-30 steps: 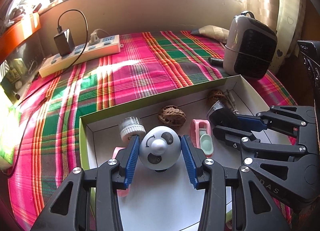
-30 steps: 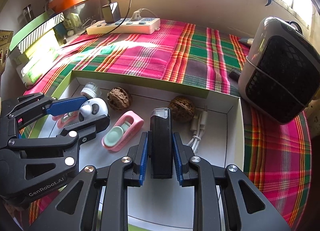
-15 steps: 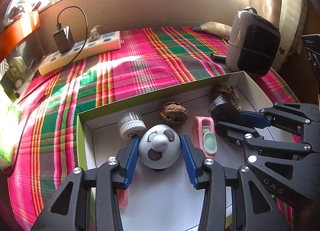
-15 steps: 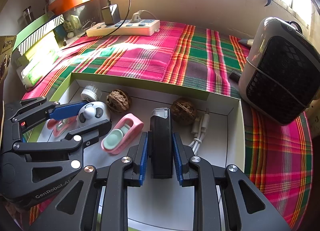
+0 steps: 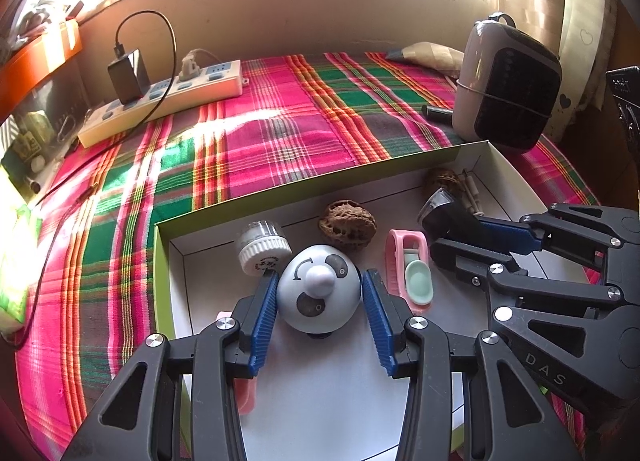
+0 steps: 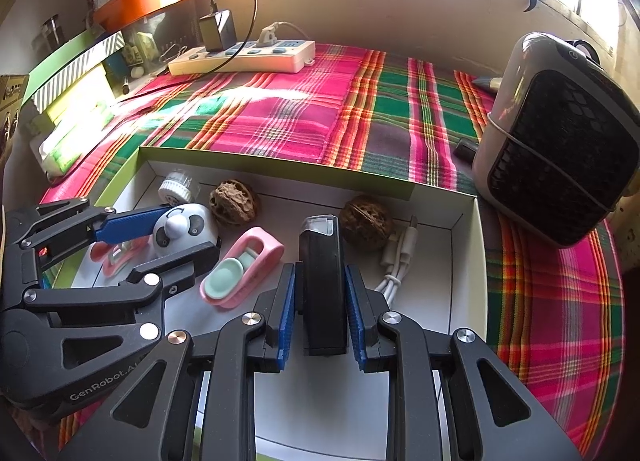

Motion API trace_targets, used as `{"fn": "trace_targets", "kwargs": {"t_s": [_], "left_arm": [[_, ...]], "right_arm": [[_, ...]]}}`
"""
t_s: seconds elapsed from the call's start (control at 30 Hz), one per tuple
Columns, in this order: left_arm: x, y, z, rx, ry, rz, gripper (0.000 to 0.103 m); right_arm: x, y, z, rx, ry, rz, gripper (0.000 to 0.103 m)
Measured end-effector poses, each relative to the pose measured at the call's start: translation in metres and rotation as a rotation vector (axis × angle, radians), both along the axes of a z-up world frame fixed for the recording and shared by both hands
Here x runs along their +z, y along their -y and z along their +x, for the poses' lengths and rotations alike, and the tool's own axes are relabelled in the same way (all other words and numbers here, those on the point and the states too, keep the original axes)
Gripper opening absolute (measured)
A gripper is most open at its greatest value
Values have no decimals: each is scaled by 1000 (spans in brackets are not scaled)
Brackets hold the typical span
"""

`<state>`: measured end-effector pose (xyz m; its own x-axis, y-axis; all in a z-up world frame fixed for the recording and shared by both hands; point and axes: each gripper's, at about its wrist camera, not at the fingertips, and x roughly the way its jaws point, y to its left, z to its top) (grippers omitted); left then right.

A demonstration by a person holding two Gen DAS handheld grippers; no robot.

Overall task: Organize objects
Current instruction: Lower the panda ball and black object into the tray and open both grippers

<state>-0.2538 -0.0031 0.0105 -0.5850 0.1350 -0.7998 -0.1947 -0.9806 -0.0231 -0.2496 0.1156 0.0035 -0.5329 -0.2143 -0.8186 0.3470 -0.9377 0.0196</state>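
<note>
- You're at the drop-off step on both sides, as far as I can judge: both items are already down inside the white box (image 6: 466, 257) with the green outer wall, sitting on the plaid cloth (image 5: 280, 133).
- Your left gripper (image 5: 320, 313) has its jaws set wide around the panda-faced dome (image 5: 318, 293). There's a sliver of gap on each side, so the pads look off it, not squeezing. The dome seems to sit on the box floor.
- Your right gripper (image 6: 322, 309) is narrow, around the black rectangular gadget (image 6: 323, 285) with the clear cap. Its jaws have just been opening a bit, and in the right wrist view I can see thin gaps between the blue pads and the gadget, so I'd call that grip let go, only just.
- Neighbours are tight: the pink-and-mint clip (image 6: 240, 269) lies just left of the gadget, a white cable (image 6: 394, 261) just right, walnuts (image 6: 233, 202) behind, and a white-capped jar (image 5: 262, 247) near your left finger.
- Next move, I reckon: open the right jaws more, then back both grippers straight up and out so a finger doesn't drag the clip or tip the dome.
- Nothing loose is left on the cloth except what looks like a small dark tube (image 5: 438, 112) by the heater (image 5: 508, 85). Can't tell if that's part of the job.
</note>
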Motion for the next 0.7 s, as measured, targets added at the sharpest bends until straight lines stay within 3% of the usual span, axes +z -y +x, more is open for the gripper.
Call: {"fn": "trace_targets", "kwargs": {"t_s": [0.07, 0.3, 0.43, 0.7], "left_arm": [[1, 0, 2, 1, -2, -4, 42], [3, 3, 7, 13, -5, -3, 42], [6, 3, 10, 10, -14, -2, 42], [12, 8, 19, 32, -32, 2, 42]], "right_arm": [[1, 0, 0, -5, -1, -1, 32], [4, -5, 3, -19, -7, -13, 33], [5, -6, 6, -26, -12, -23, 45], [8, -7, 12, -35, -18, -33, 45]]}}
